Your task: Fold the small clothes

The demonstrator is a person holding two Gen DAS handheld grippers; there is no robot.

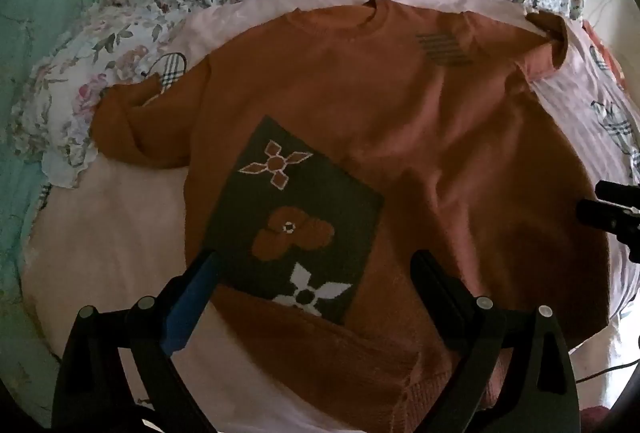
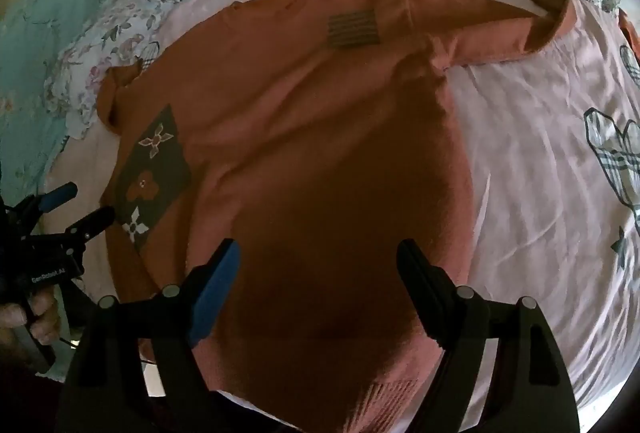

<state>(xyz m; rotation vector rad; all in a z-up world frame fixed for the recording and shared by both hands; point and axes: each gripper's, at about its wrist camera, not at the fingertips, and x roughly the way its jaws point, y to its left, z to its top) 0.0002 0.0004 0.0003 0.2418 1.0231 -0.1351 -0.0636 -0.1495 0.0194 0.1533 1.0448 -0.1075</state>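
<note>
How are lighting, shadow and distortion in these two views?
Left wrist: dim, fisheye bends the bed's edges, sweater readable. Right wrist: a dark shadow covers the sweater's lower middle, the pink sheet at right is brighter; same fisheye curve.

Left wrist view: steeply downward, close over sweater (image 1: 360,121) hem, patch side. Right wrist view: same tilt, plain side. Shared: sweater, pink sheet (image 2: 540,153).

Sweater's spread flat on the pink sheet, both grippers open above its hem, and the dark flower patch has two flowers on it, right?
Not quite: the flower patch on the sweater has three flowers, as the left wrist view shows. The rest holds: pink sheet, left gripper and right gripper open.
</note>
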